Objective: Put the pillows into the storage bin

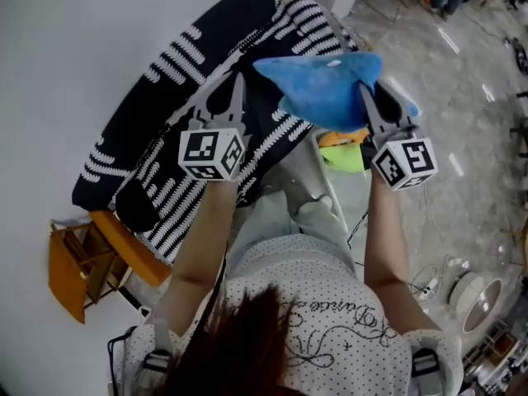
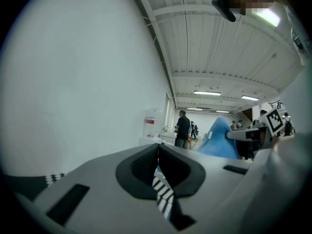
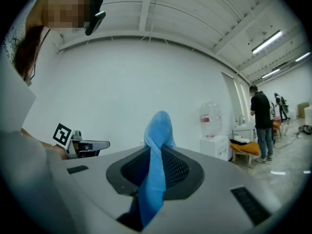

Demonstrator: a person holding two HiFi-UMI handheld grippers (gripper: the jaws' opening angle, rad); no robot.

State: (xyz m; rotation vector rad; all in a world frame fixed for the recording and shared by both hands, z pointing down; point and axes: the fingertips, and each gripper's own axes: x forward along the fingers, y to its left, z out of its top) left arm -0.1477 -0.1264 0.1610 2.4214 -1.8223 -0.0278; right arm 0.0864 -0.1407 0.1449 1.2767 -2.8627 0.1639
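The left tongs (image 1: 238,89) are pinched shut on the black-and-white striped pillow (image 1: 177,60), upper centre of the head view. The right tongs (image 1: 369,101) clamp the blue pillow (image 1: 318,85) just right of it.

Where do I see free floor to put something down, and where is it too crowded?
Free: the pale stone floor to the right of the blue pillow. Crowded: the low right corner, with cables and a round white device; and the left side near the striped pillow, where an orange wooden frame stands.
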